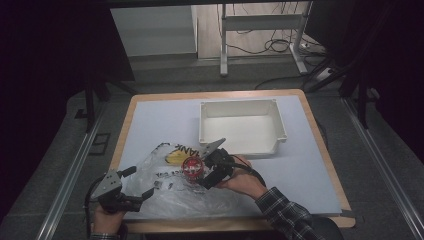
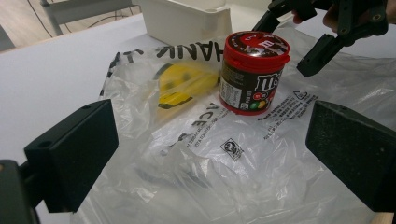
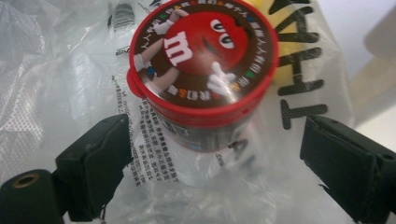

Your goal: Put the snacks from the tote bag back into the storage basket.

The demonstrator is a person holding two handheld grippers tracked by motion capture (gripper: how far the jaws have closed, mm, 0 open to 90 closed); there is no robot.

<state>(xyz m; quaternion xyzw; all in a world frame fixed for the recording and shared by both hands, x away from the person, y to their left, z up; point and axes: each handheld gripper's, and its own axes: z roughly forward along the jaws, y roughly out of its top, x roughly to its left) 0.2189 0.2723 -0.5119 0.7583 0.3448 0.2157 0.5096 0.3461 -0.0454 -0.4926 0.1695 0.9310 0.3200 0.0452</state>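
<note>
One red-lidded candy jar (image 1: pixel 192 167) stands upright on one clear plastic bag (image 1: pixel 165 192), at lower centre of the high view, in front of one white bin (image 1: pixel 242 126) on the worktop (image 1: pixel 310 170). Two hand-held grippers: the right hand-held gripper (image 1: pixel 206 174) straddles the jar, jaws apart, not pressing; the left hand-held gripper (image 1: pixel 136 183) gapes wide over the bag's near edge.

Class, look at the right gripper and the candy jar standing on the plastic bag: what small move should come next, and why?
Probably ease the right gripper forward and close it on the candy jar. Its jaws stand apart on either side of the jar without touching it, and the jar stands upright on the plastic bag.
</note>
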